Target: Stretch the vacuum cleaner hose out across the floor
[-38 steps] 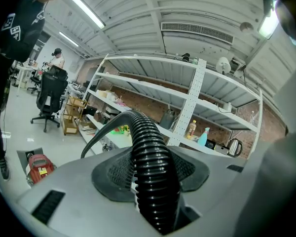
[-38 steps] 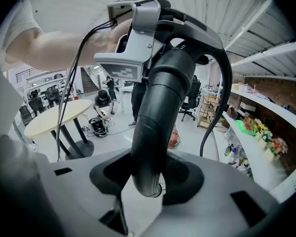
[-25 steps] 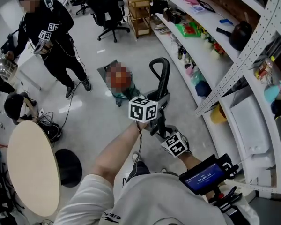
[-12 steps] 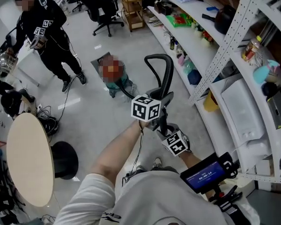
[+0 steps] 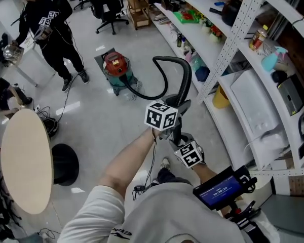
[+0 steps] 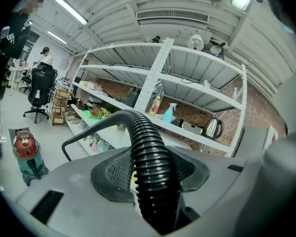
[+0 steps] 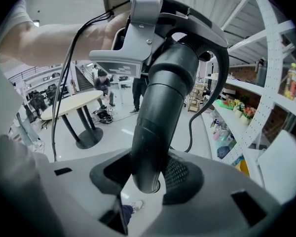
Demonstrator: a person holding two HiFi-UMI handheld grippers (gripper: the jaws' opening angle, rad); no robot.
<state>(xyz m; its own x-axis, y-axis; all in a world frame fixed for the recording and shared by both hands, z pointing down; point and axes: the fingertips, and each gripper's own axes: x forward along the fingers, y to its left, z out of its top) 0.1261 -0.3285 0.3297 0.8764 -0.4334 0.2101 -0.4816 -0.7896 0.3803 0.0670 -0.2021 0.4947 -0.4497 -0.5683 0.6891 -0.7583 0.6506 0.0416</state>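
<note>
Nearest to us, below our pale shirt (image 5: 142,214), a small screen (image 5: 220,190) by the right forearm shows pale digits on blue. They are too small for us to read with certainty, and the dark lettering on the shirt sleeve is no clearer. Just beyond, the right gripper (image 7: 147,179) has its jaws closed on the smooth dark-grey end tube (image 7: 163,107) of the vacuum cleaner hose (image 5: 185,80). Directly past it, the left gripper (image 6: 153,186) has its jaws clamped on the ribbed black part of the same hose. Each gripper carries a cube printed with black-and-white square markers, which bear no words. From the left jaws the hose rises, bends over in a high arch and drops towards the white floor (image 5: 106,120). There it sweeps in a low curve to the red-topped vacuum cleaner (image 5: 116,65), which stands well apart from us; we can make out no brand on it. To our left stands a round beige table (image 5: 25,156) with a black disc (image 5: 66,163) just beside it on the floor. To our right runs white shelving (image 5: 241,44) holding bottles and a teal spray bottle (image 5: 270,59), their labels too small to read. Farthest off we see a person in black (image 5: 48,24) wearing square markers on the chest, a black office chair (image 5: 109,6) and a wooden cart (image 5: 138,4).
</note>
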